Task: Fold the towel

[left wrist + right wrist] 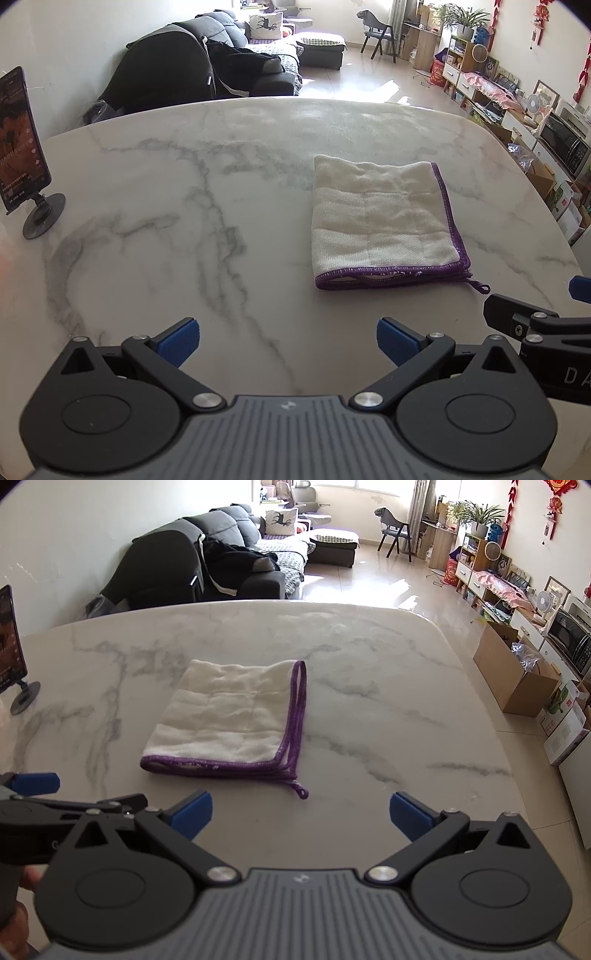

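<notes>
We see the towel lying folded on the marble counter, its purple edges stacked. Our left tool hovers near the towel's front-left corner, fingers wide apart and empty. Our right tool hovers just before the towel's small corner loop, also spread and empty.

A nubby cloth towel with stitched purple edging lies on a smooth, glossy marble-look table.
</notes>
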